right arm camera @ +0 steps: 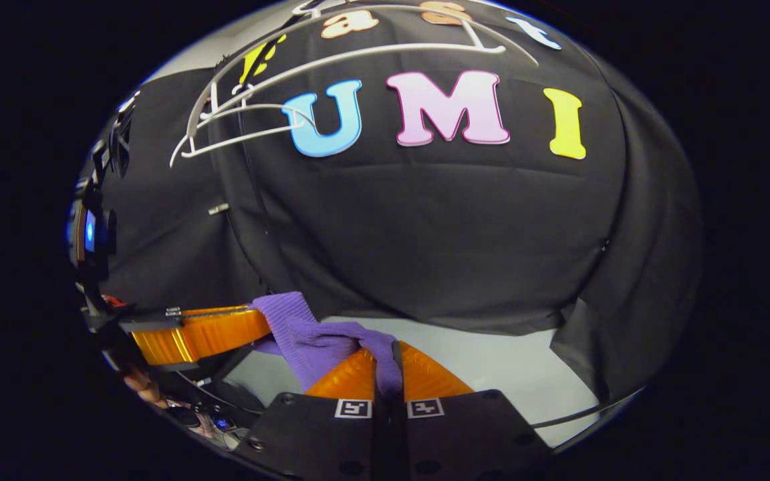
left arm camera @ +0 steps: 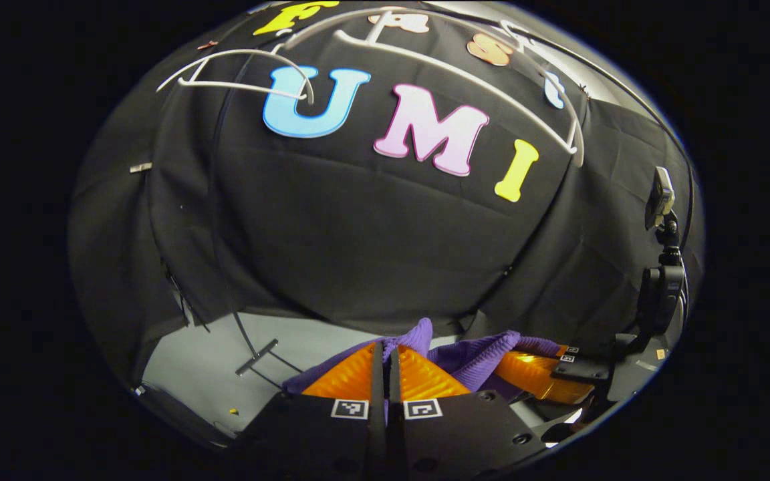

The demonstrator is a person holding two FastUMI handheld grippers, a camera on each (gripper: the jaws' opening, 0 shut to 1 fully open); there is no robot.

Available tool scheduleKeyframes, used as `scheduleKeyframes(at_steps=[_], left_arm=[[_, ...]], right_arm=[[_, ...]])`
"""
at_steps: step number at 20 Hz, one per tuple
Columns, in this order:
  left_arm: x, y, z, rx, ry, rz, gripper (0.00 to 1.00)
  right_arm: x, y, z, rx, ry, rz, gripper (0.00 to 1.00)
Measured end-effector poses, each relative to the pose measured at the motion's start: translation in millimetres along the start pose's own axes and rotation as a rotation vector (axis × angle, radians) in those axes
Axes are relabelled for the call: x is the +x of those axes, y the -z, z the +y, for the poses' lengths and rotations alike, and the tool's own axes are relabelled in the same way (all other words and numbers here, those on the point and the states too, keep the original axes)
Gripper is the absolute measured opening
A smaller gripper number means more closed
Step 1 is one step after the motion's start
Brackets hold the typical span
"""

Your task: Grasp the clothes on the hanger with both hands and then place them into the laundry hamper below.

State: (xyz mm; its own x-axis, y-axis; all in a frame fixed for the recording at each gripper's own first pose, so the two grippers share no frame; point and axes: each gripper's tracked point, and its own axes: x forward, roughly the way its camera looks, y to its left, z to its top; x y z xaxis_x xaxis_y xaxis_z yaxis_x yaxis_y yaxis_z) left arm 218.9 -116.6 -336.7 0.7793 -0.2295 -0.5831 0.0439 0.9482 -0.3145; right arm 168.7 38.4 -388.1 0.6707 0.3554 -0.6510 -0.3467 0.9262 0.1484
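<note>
- In the left gripper view, the left gripper (left arm camera: 386, 364) sits at 6 o'clock with its orange fingers (left arm camera: 348, 377) pressed together, pinching a fold of the purple knit garment (left arm camera: 472, 361) between them.
- The garment stretches from that pinch toward 4 o'clock, where the right gripper (left arm camera: 545, 375) clamps its other end.
- In the right gripper view, the right gripper is likewise at 6 o'clock, its fingers closed on the purple cloth, which drapes over the tips and runs toward 9 o'clock to the left gripper's orange finger.
- The garment hangs in the air between the two grippers, above a pale grey floor (right arm camera: 492, 364), well clear of the white hangers (left arm camera: 425, 73) that stay on the rail at 12 o'clock.
- The nearest hanger looks bare, so the pull-off appears done; the step in hand is judged to be the lowering into the laundry hamper.
- A dark curved rim at about 7 o'clock in the left gripper view may belong to the hamper, though this cannot be told for sure.
- To do the step well, both grippers should descend together at the same height, keeping the cloth lightly slack so neither pinch slips.
- Releasing only once the bulk of the garment is inside the hamper mouth would keep a sleeve from trailing over the edge.
- A black camera stand (left arm camera: 662, 267) at 3 o'clock stands near the right gripper's path and should be given room.
</note>
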Motion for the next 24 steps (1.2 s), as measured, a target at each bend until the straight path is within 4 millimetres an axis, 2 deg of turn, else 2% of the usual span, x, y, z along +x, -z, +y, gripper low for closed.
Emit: scheduleKeyframes(at_steps=[4, 9, 14, 17, 19, 20, 24], left_arm=[[21.6, 36.5, 1.9, 0.028, 0.032, 0.1, 0.05], [32.0, 77.0, 14.2, -0.016, -0.001, 0.196, 0.05], [20.8, 121.7, 39.3, -0.056, -0.074, 0.284, 0.05], [21.1, 147.8, 44.1, -0.06, -0.099, 0.352, 0.05], [27.6, 158.2, 46.2, -0.057, -0.113, 0.391, 0.05], [31.2, 164.3, 49.1, -0.058, -0.116, 0.407, 0.05], [35.3, 178.2, 52.9, -0.074, -0.145, 0.459, 0.05]], right_arm=[[7.9, 35.4, -6.3, 0.048, 0.07, 0.083, 0.05], [10.1, 88.4, -15.8, 0.079, 0.091, 0.185, 0.05], [18.8, 110.7, -24.0, 0.055, 0.103, 0.241, 0.05], [22.0, 121.7, -25.7, 0.045, 0.119, 0.292, 0.05], [20.3, 132.4, -24.6, 0.044, 0.116, 0.326, 0.01], [21.8, 139.8, -26.2, 0.041, 0.116, 0.343, 0.05], [29.1, 167.1, -32.8, 0.048, 0.127, 0.424, 0.05]])
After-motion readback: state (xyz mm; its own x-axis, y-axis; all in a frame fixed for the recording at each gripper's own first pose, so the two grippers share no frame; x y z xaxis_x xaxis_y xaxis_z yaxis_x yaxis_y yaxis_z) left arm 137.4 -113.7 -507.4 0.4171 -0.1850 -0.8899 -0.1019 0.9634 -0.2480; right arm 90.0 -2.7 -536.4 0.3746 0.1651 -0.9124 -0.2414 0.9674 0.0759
